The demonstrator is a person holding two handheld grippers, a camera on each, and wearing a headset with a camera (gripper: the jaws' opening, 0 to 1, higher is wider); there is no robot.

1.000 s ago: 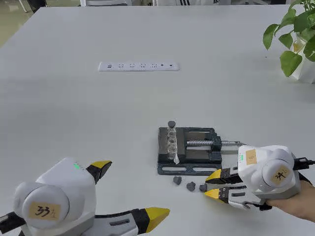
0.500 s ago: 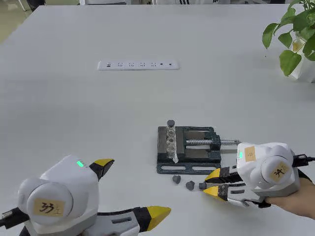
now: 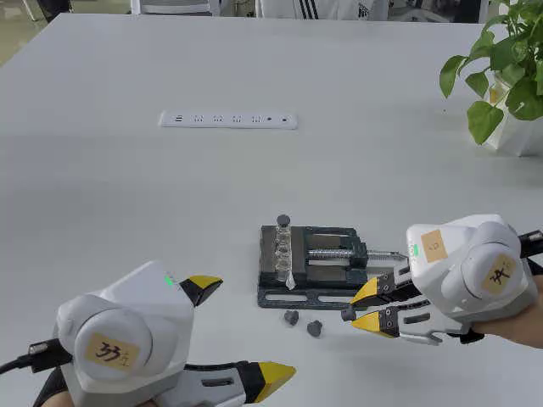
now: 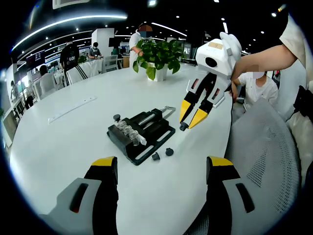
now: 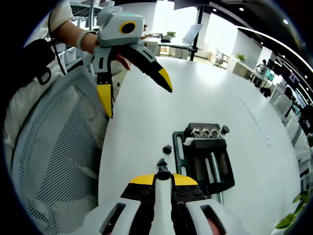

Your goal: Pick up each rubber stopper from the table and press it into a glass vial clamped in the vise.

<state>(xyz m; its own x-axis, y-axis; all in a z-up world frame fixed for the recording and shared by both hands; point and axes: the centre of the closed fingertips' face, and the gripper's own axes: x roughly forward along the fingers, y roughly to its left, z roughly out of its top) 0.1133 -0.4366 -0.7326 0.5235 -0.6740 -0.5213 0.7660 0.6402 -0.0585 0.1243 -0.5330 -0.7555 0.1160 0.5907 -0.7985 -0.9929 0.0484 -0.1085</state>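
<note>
The right gripper (image 3: 360,309) was clenched on a stopper (image 3: 348,313), holding it above the table (image 3: 127,195) near the vise (image 3: 329,273) (one of its vials (image 3: 282,249) was capped at the far end). Two more stoppers (image 3: 291,317) lay just before the vise. The left gripper (image 3: 242,332) hung wide apart, holding nothing.

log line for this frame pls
right gripper: shut on rubber stopper | left gripper: open | two stoppers on table | vise: one vial stoppered
</note>
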